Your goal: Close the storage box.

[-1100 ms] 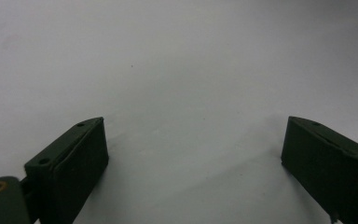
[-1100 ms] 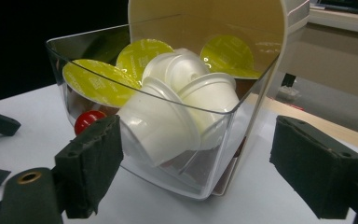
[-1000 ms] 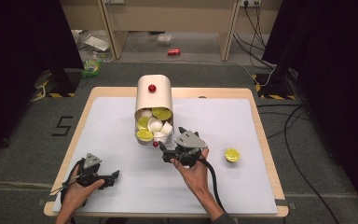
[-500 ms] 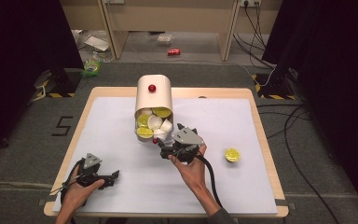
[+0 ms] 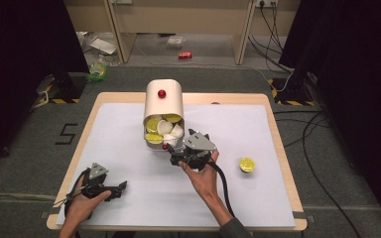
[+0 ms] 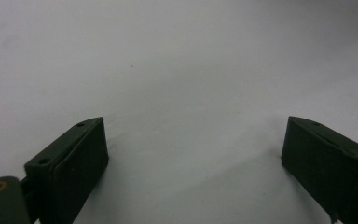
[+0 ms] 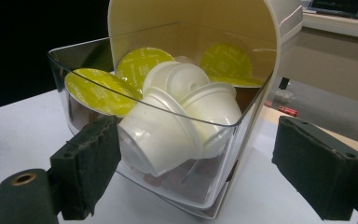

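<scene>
high view, nearest the person: the left gripper [image 5: 110,188] rests low on the white table [image 5: 129,148] at the near left, fingers spread wide over bare surface, holding nothing. the right gripper [image 5: 181,154] sits farther in, just before the clear drawer [image 7: 168,154] of the cream capsule dispenser [image 5: 163,106]. right gripper view has its fingers [image 7: 91,163] parted, nothing between them yet; the drawer front lies between them, nearer the left one, with white capsules [image 7: 168,126] and yellow-lidded capsules [image 7: 93,91] heaped inside. the step looks like reaching for a capsule, or perhaps the drawer. to do it well, rise over the rim, centre on one white cup, close gently. one yellow capsule [image 5: 247,164] lies apart to the right.
</scene>
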Demonstrator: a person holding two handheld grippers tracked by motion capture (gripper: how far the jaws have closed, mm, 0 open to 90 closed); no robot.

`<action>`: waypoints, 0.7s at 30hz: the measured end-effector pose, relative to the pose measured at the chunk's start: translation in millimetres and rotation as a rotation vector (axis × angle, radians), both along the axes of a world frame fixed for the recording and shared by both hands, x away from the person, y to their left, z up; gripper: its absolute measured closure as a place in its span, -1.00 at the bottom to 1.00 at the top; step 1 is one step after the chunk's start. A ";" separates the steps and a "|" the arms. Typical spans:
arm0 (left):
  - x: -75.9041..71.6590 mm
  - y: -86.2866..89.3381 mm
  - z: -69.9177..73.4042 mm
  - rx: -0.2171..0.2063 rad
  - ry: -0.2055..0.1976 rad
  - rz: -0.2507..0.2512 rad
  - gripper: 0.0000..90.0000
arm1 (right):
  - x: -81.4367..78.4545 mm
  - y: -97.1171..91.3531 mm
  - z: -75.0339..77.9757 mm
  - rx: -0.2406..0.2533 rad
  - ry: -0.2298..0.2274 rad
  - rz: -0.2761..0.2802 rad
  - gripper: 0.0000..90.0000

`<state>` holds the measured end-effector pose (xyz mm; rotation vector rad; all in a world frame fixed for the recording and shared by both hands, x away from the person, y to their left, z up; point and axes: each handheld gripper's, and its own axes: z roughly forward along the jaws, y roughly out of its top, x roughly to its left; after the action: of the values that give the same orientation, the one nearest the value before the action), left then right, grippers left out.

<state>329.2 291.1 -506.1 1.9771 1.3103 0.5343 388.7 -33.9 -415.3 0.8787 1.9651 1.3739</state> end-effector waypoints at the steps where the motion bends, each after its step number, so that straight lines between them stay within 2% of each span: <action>1: 0.0 0.0 0.0 0.000 0.000 0.000 -0.86 | 0.3 -0.1 0.2 -0.001 0.002 0.000 -0.66; 21: 0.0 0.0 0.0 0.001 0.000 0.000 -0.86 | 10.1 2.3 1.9 0.022 -0.005 -0.011 -0.63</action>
<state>329.2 291.1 -506.1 1.9779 1.3099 0.5349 398.8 -31.5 -413.5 0.8942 1.9417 1.3923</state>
